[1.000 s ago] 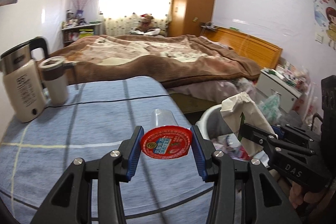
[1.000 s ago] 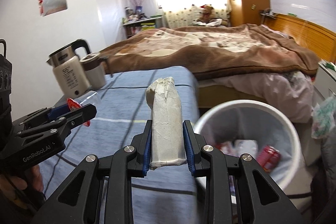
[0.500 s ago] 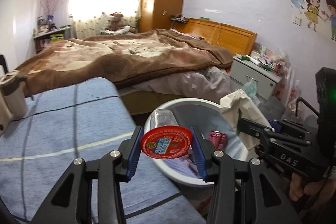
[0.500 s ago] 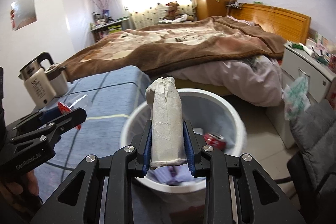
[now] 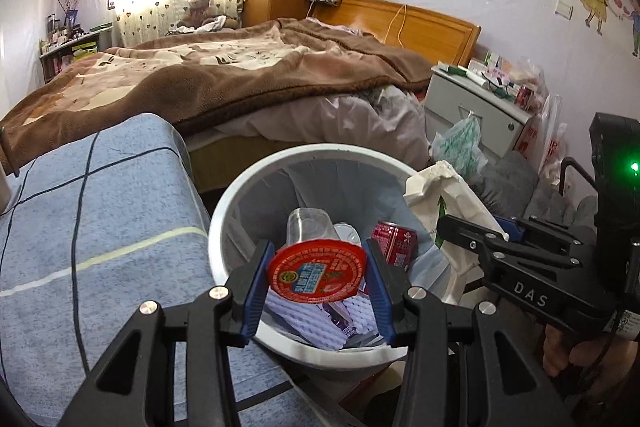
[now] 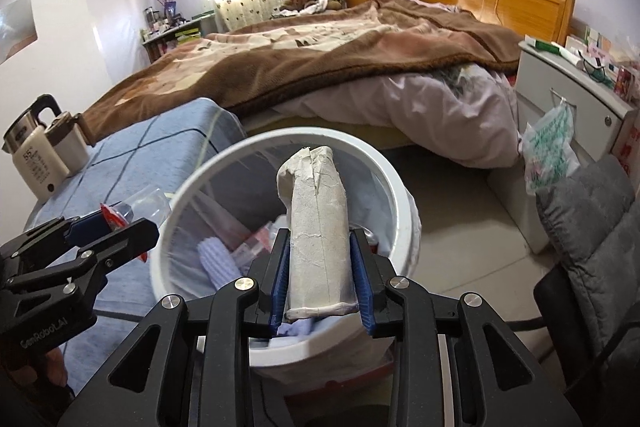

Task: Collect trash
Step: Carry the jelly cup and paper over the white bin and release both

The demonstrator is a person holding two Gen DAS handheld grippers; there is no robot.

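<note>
My left gripper (image 5: 317,281) clamps a clear plastic cup (image 5: 312,259) and my right gripper (image 6: 322,277) a crumpled paper bag (image 6: 318,223), both over the open trash bin (image 6: 384,167) beside the tabletop's edge (image 5: 188,163), ready to drop.

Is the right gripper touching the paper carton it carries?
Touching. In the right wrist view, both blue pads of the right gripper press the paper carton sides.
</note>
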